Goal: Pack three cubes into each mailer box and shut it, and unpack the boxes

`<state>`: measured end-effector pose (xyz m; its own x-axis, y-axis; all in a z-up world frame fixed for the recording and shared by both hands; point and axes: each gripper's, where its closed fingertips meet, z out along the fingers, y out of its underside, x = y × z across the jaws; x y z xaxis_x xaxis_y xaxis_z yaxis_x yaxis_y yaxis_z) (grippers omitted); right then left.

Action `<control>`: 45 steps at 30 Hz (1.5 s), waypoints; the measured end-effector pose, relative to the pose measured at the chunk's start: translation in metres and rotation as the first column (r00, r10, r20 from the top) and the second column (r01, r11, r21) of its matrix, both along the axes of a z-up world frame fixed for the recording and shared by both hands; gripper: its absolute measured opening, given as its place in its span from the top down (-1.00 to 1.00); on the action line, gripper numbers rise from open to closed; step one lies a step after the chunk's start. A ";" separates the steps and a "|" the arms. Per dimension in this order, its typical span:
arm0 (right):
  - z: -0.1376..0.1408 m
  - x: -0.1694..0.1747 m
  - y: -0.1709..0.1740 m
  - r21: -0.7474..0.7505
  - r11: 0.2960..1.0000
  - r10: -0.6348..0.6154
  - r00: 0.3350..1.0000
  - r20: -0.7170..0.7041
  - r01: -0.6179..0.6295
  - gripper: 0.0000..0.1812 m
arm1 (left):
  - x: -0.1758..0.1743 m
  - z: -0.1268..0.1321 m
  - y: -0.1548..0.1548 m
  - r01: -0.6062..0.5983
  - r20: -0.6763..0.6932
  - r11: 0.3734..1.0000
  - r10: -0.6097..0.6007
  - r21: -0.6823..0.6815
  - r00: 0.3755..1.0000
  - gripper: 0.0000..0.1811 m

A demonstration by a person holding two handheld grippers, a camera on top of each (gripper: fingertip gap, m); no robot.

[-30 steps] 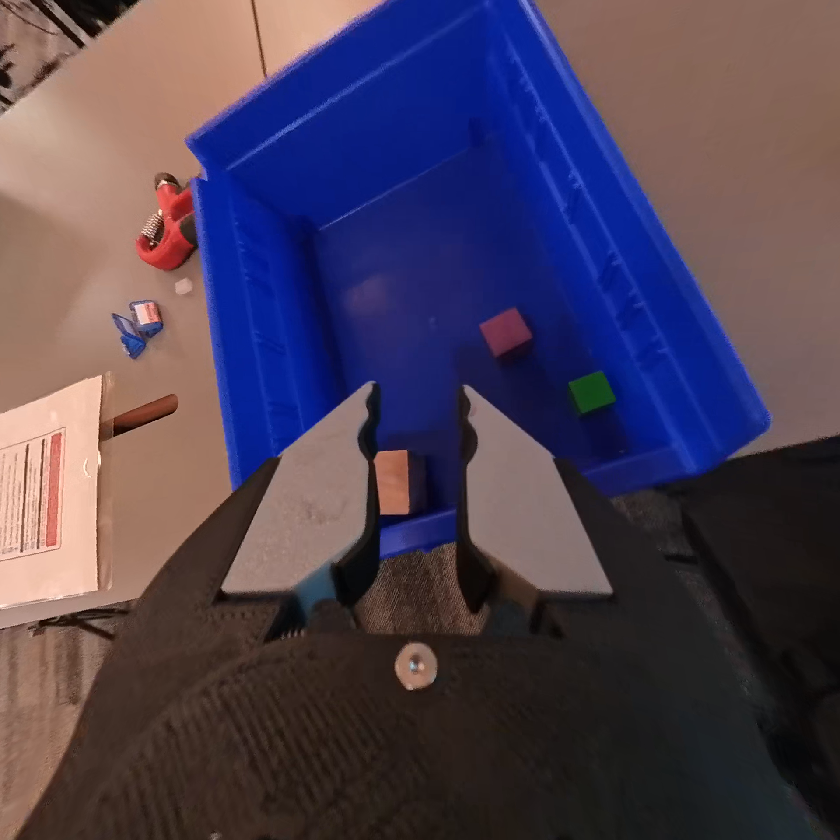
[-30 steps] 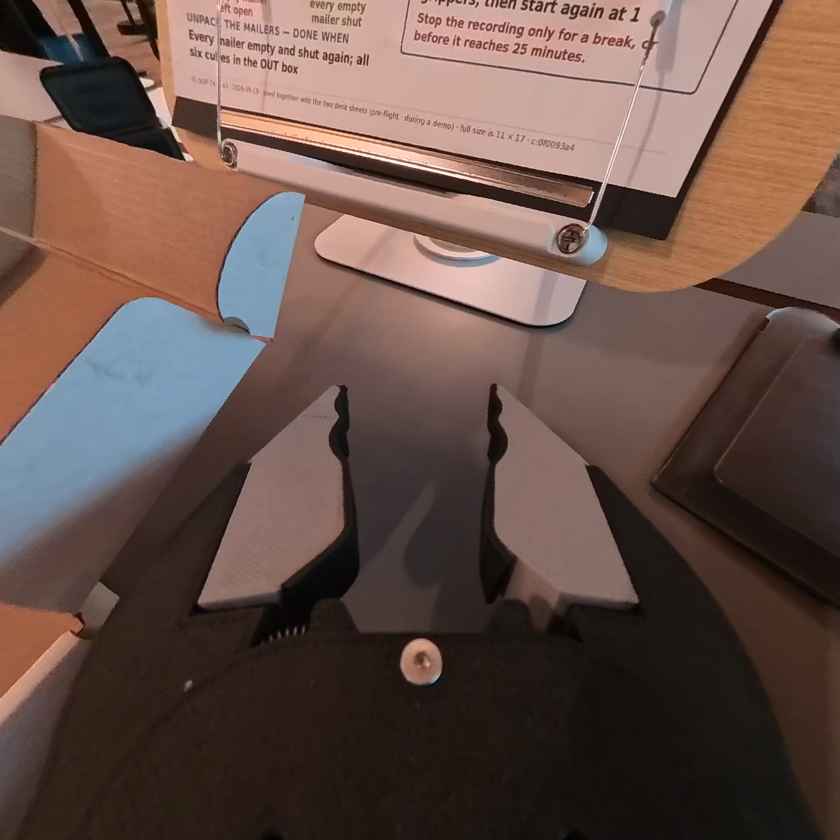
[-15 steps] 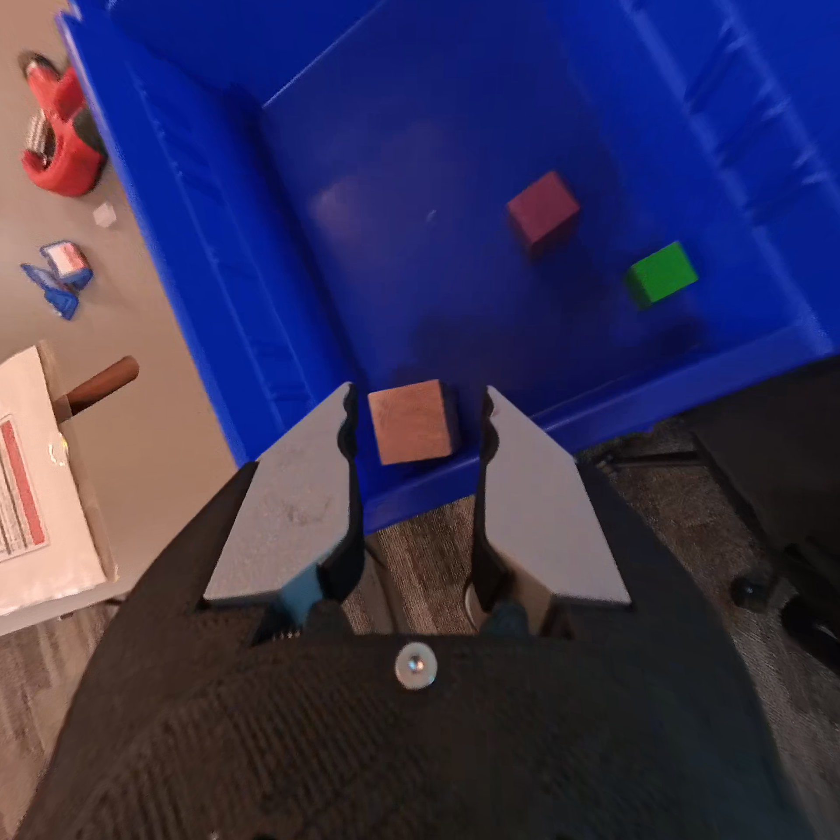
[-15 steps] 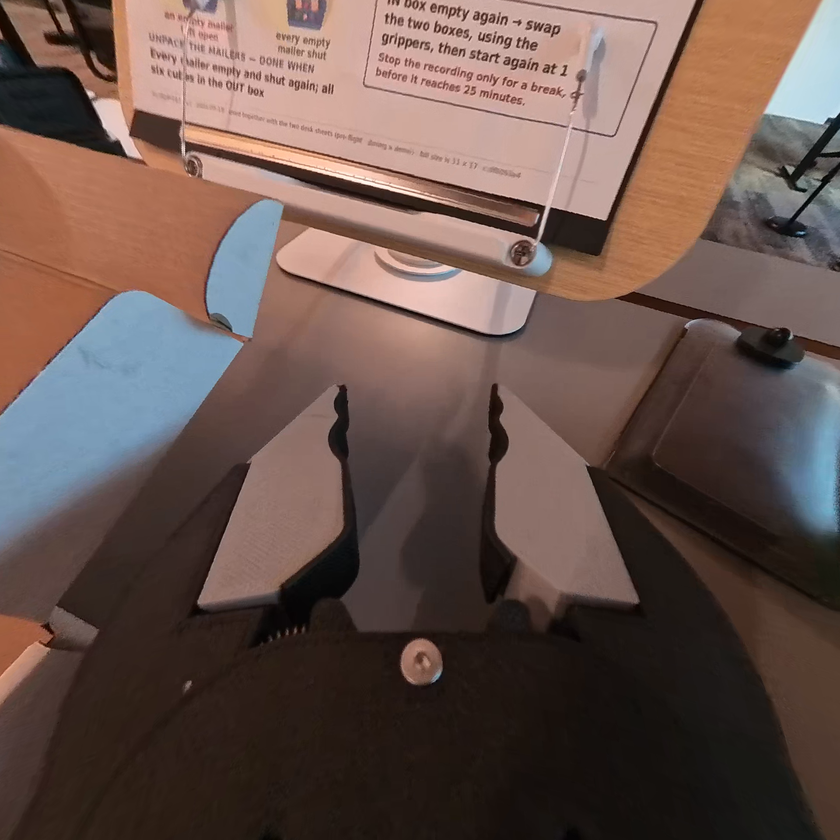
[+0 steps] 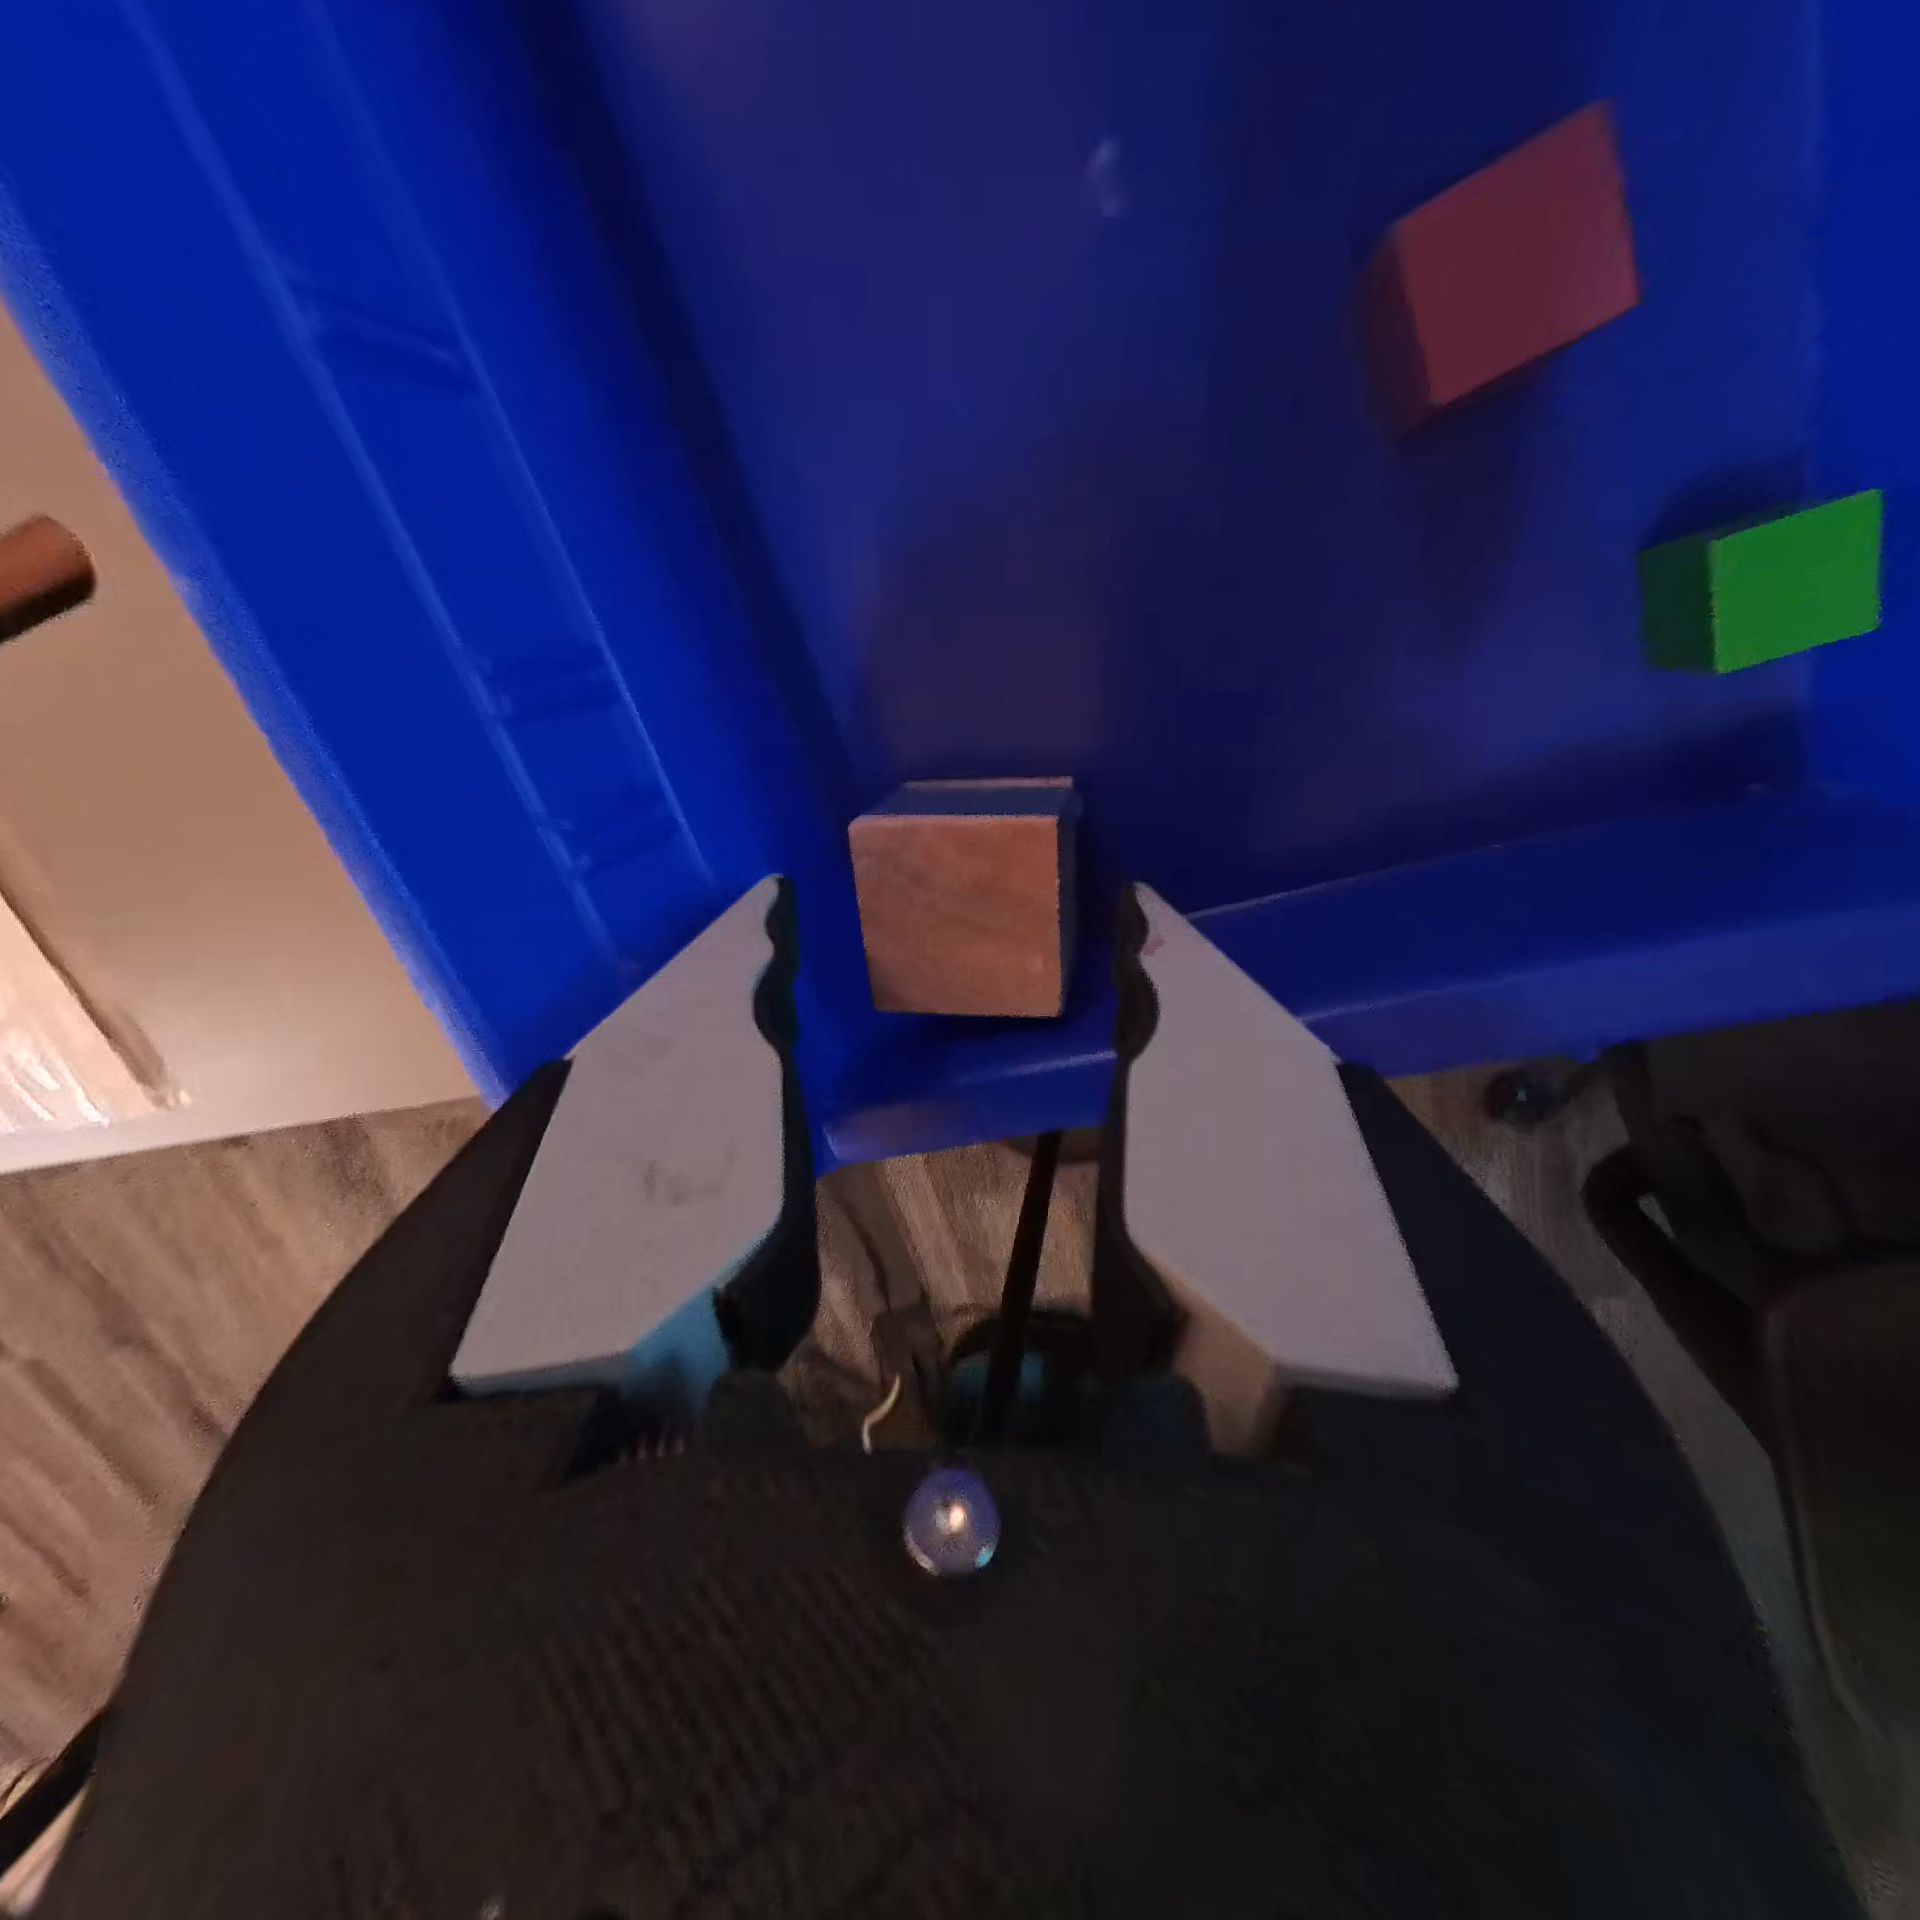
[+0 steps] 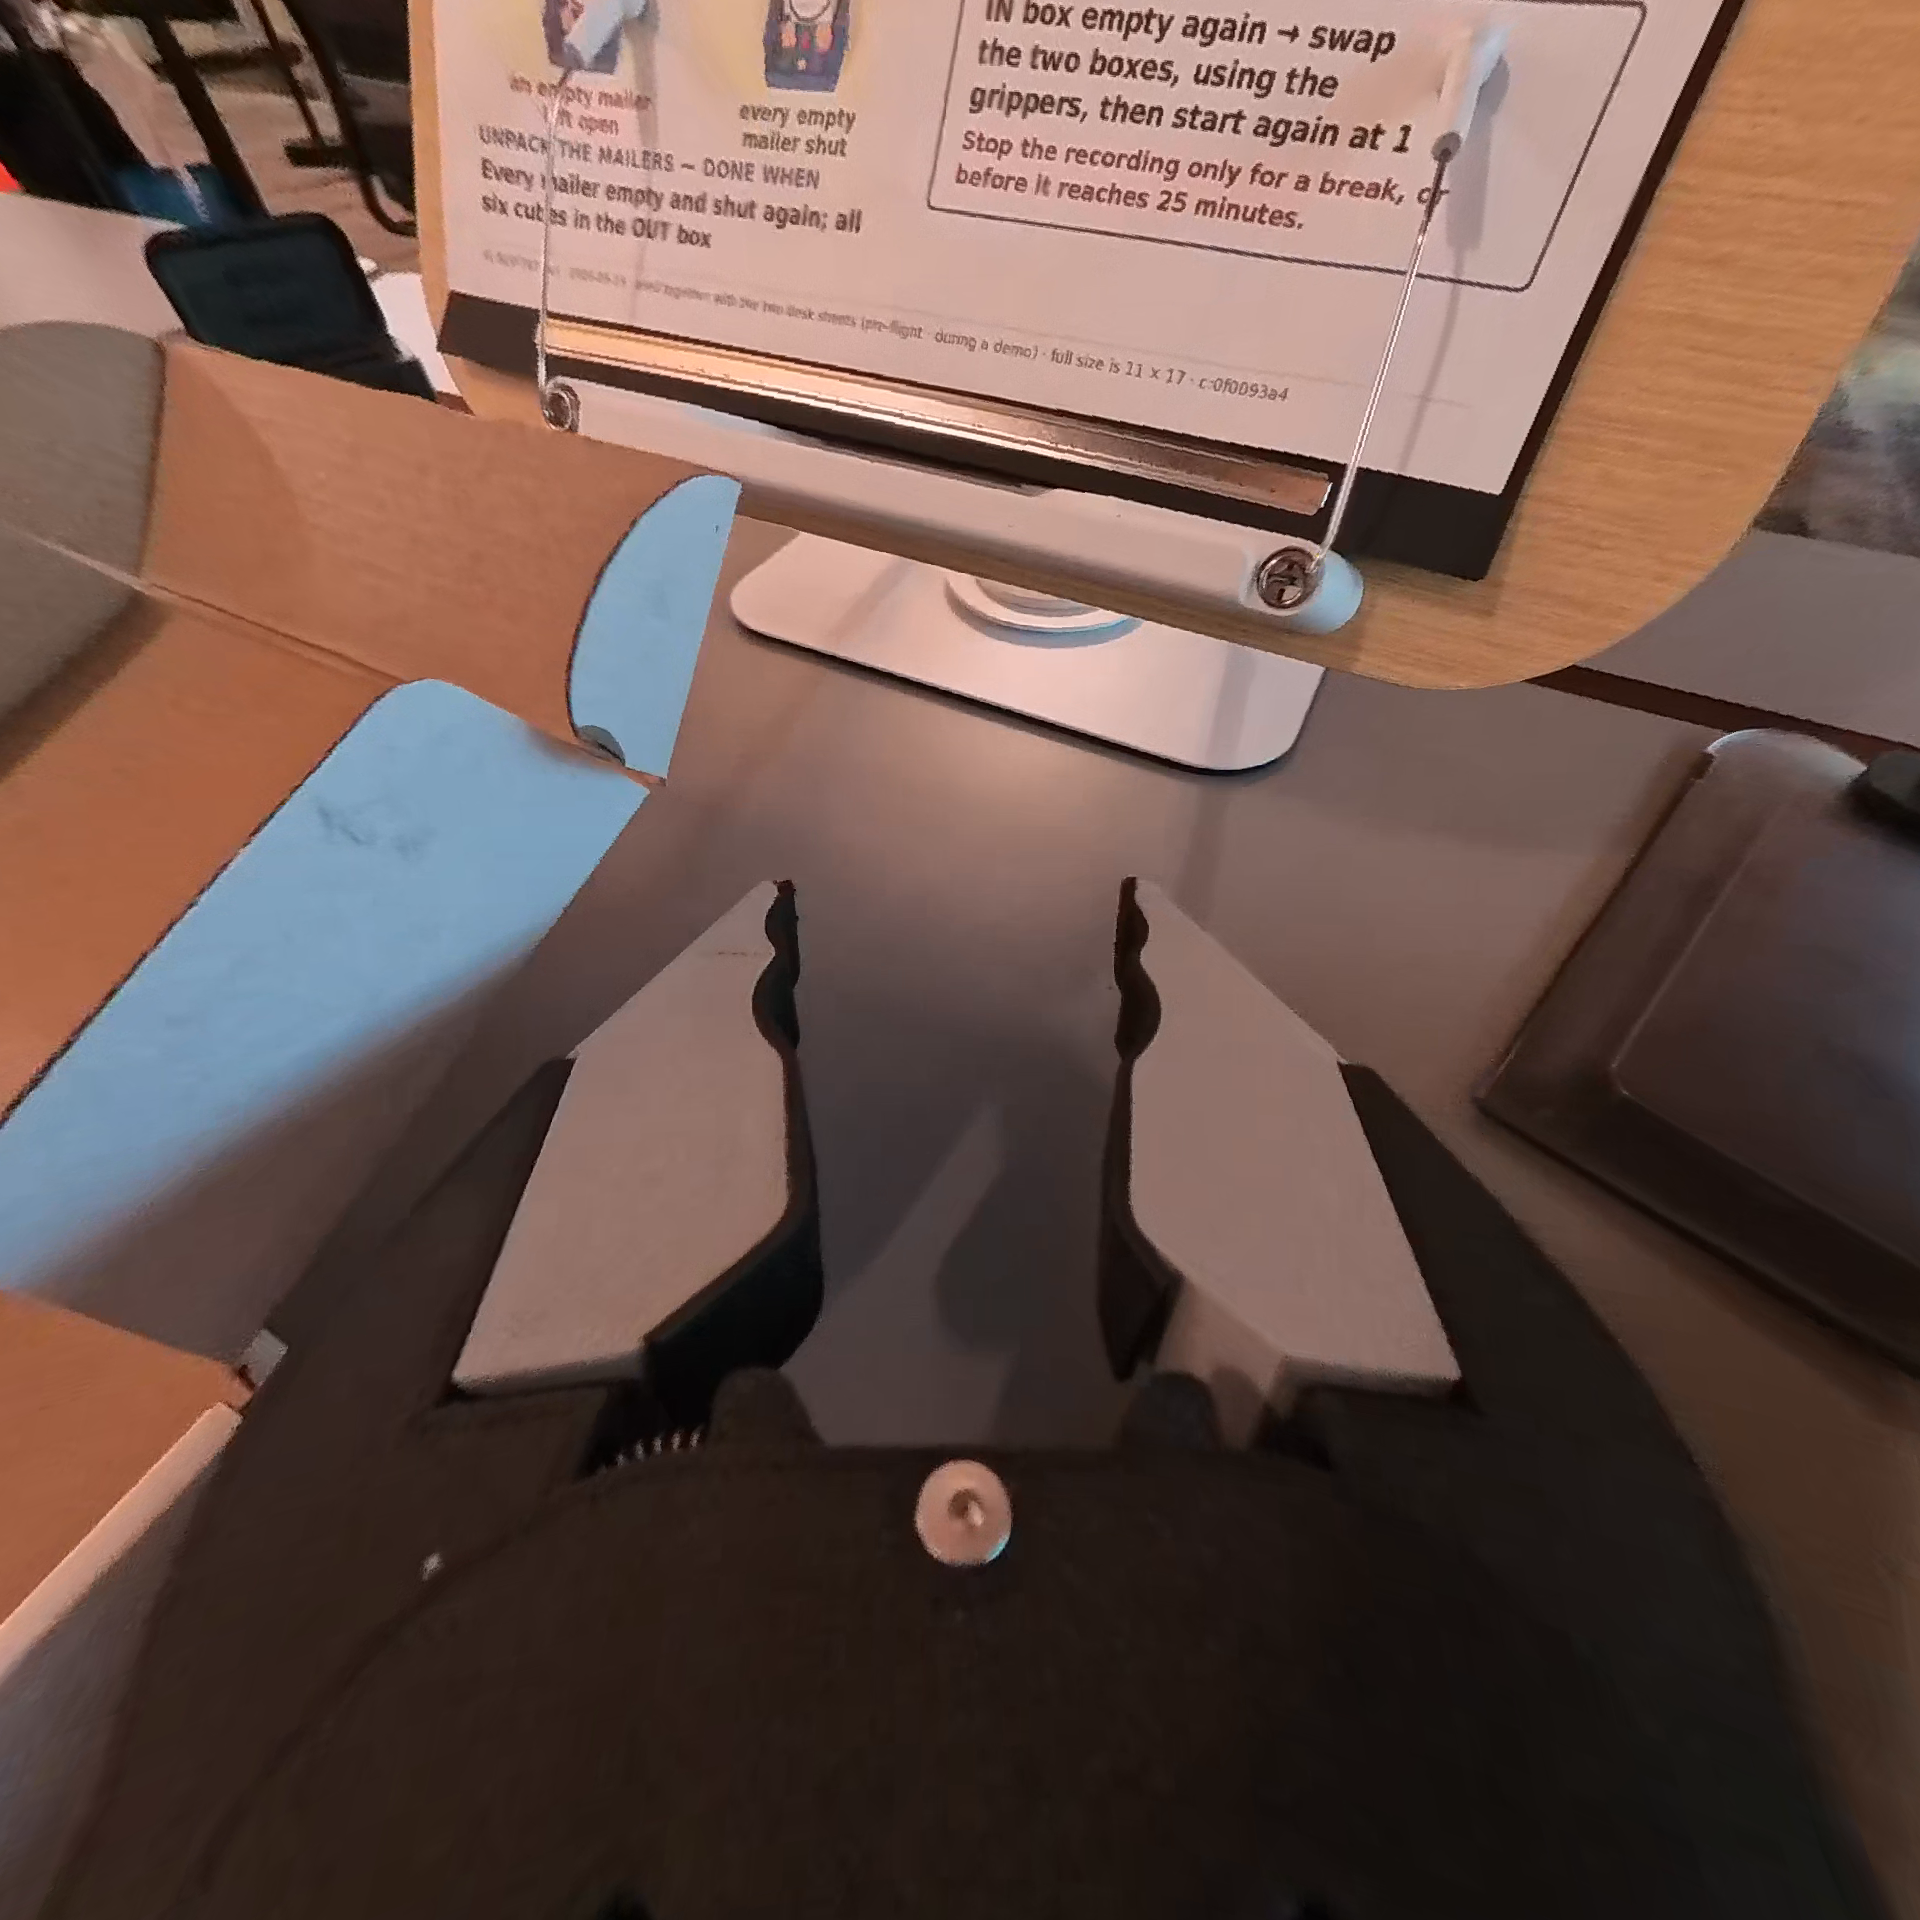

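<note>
A: What writing is seen?

B: A printed white instruction sheet (image 6: 997,187) is clipped to a rounded wooden board at 12 o'clock of the right gripper (image 6: 956,904); its words are left untold.

A: And the cube?

B: A brown wooden cube (image 5: 961,914) is seen inside the blue plastic bin (image 5: 436,540), against its near wall, between the spread fingers of the left gripper (image 5: 956,914), untouched. A maroon cube (image 5: 1507,265) lies at 1 o'clock, a green cube (image 5: 1777,582) at 2 o'clock.

A: The right fingers?

B: Held apart over the grey table (image 6: 956,831); an open brown cardboard mailer box with blue flaps (image 6: 312,935) is seen at 9 o'clock.
</note>
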<state>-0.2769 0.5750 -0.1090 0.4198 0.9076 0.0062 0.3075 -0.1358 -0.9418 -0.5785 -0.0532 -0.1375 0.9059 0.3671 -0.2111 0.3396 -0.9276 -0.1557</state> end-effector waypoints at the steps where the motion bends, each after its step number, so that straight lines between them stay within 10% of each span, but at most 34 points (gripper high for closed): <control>1: 0.000 0.000 -0.001 -0.013 1.000 0.006 1.000 -0.008 -0.006 0.34 | -0.001 -0.002 -0.004 -0.007 0.005 0.999 0.007 -0.041 1.000 0.35; 19: 0.000 -0.014 -0.026 -0.067 0.991 0.114 0.993 -0.029 -0.116 0.36 | -0.004 -0.021 0.001 0.029 0.055 0.966 -0.016 -0.258 0.998 0.49; 25: 0.009 -0.008 -0.021 -0.085 0.990 0.103 0.992 -0.074 -0.109 0.37 | -0.028 0.043 0.027 0.143 -0.279 0.951 -0.221 -0.273 0.935 0.49; 31: 0.030 -0.001 -0.022 -0.097 0.984 0.132 0.976 -0.172 -0.150 0.34 | -0.010 0.140 0.111 0.308 -0.551 0.949 -0.218 0.075 0.805 0.49; 34: 0.044 -0.002 -0.035 -0.063 0.968 0.222 0.949 -0.225 -0.241 0.37 | 0.038 0.182 0.176 0.527 -0.589 0.770 -0.251 0.359 0.768 0.49; 37: 0.070 -0.001 -0.059 0.015 0.931 0.353 0.887 -0.298 -0.365 0.40 | 0.118 0.206 0.236 0.696 -0.584 0.443 -0.381 0.565 0.716 0.49; 42: 0.122 0.023 -0.088 0.182 0.877 0.479 0.778 -0.407 -0.445 0.41 | 0.239 0.206 0.310 0.707 -0.580 -0.014 -0.582 0.707 0.569 0.49; 45: 0.136 0.034 -0.117 0.254 0.795 0.604 0.685 -0.407 -0.551 0.40 | 0.284 0.190 0.341 0.658 -0.586 -0.178 -0.658 0.731 0.473 0.49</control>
<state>-0.2426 0.4581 0.0266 -0.2093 0.9757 0.0647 -0.1638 0.0303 -0.9860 -0.2945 0.2875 0.0525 0.7940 -0.5067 -0.3359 -0.3590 0.0552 -0.9317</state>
